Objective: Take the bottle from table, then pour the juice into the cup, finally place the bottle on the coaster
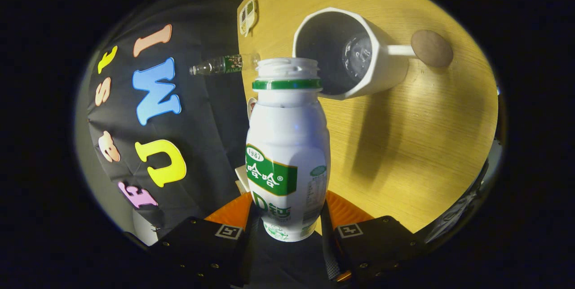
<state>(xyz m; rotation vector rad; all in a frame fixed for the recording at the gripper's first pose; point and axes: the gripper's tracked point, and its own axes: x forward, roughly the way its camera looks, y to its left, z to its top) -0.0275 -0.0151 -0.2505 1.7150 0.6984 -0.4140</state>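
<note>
A white plastic bottle (287, 145) with a green label and green neck ring is held between my fingers, and my gripper (287, 219) is shut on its lower body. Its cap is off and its open mouth points toward the white cup (355, 53), which sits on the wooden table (426, 145) just beyond the bottle. The view is rolled sideways, so the bottle is tilted over the cup's rim. The cup's dark inside shows a glint of liquid at the bottom. A round brown coaster (431, 48) lies on the table beyond the cup's handle.
A small clear bottle (220, 65) with a green label lies at the table's edge, near the black cloth wall (179, 136). A small white sticker-like item (248, 17) lies on the table farther along that edge. Bare tabletop spreads beside the cup.
</note>
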